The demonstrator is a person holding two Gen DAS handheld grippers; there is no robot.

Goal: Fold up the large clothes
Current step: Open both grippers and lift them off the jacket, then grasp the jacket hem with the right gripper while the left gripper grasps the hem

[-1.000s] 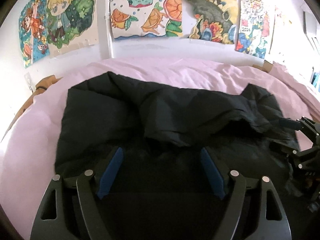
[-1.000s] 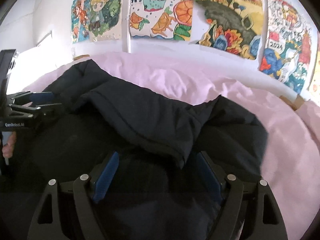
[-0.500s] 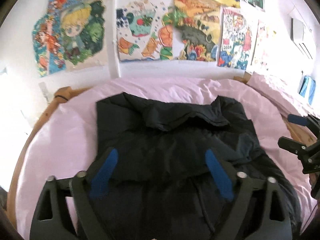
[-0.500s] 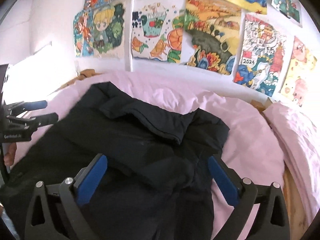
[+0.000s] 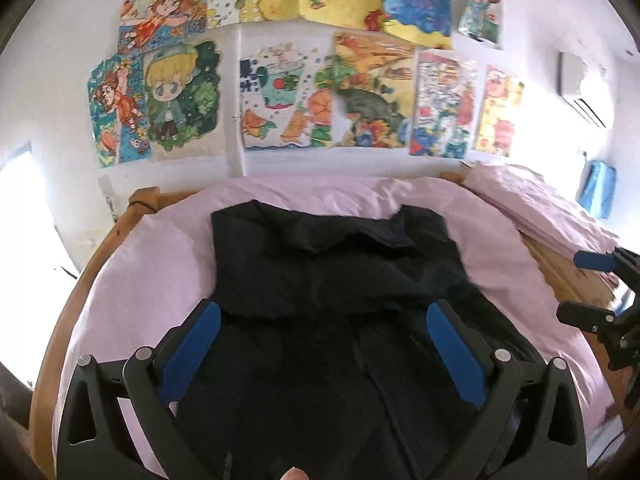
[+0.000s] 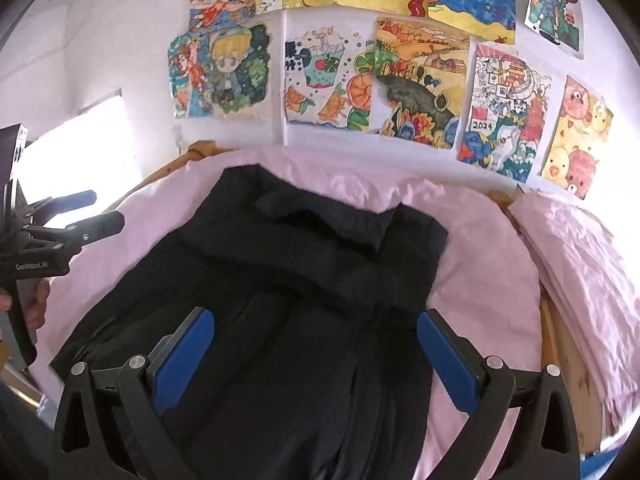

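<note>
A large black padded jacket (image 5: 332, 280) lies spread on a pink bed sheet (image 5: 160, 256), with a folded-over flap at its far end. It also shows in the right wrist view (image 6: 304, 280). My left gripper (image 5: 324, 316) is open and empty, held above the jacket's near part. My right gripper (image 6: 316, 324) is open and empty too, above the jacket's near part. Each gripper shows at the edge of the other's view: the right one (image 5: 592, 284), the left one (image 6: 76, 212).
The bed has a wooden frame (image 5: 80, 292). A folded pink quilt (image 6: 580, 264) lies at the bed's right side. Colourful drawings (image 5: 320, 96) cover the white wall behind. An air conditioner (image 5: 580, 88) hangs at the upper right.
Both grippers have pulled up and back from the jacket, so more of the bed and wall shows. The jacket stays lying on the sheet; both grippers stay open.
</note>
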